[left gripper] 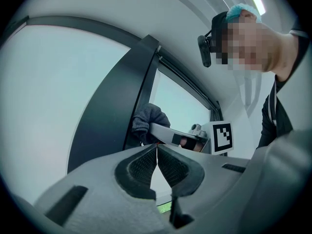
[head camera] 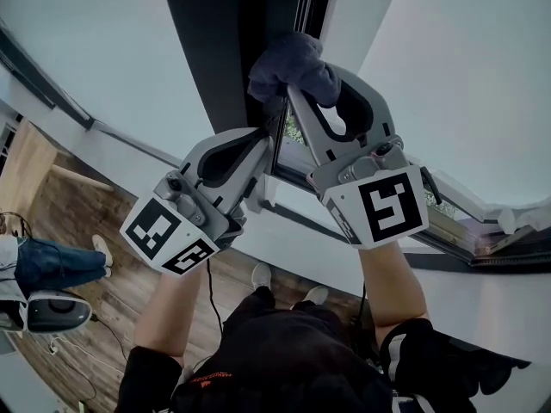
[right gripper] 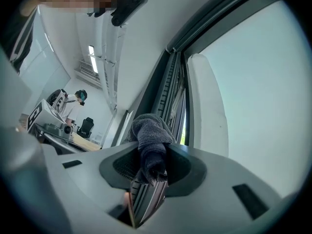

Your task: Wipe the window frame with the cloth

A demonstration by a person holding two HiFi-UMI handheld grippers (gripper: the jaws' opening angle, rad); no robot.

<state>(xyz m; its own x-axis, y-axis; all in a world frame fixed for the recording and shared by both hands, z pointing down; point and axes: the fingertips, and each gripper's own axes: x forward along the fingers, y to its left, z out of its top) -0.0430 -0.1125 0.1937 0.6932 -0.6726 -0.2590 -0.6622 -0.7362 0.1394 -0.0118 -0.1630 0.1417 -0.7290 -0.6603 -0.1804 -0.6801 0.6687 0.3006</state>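
Dark grey cloth wad (head camera: 293,65), clenched in the right gripper (head camera: 294,93) at 12 o'clock on the black window frame (head camera: 219,50), may snag and slip; left gripper (head camera: 271,143) closed, empty.

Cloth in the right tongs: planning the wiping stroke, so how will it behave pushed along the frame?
Probably floppy: the cloth bunches and folds between the right tongs. Its fuzzy pile likely drags rather than slides on the window frame.

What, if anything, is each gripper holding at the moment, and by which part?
The right gripper pinches the dark cloth by a bunched fold, its bulk beyond the tips. The left gripper is shut, holding nothing.
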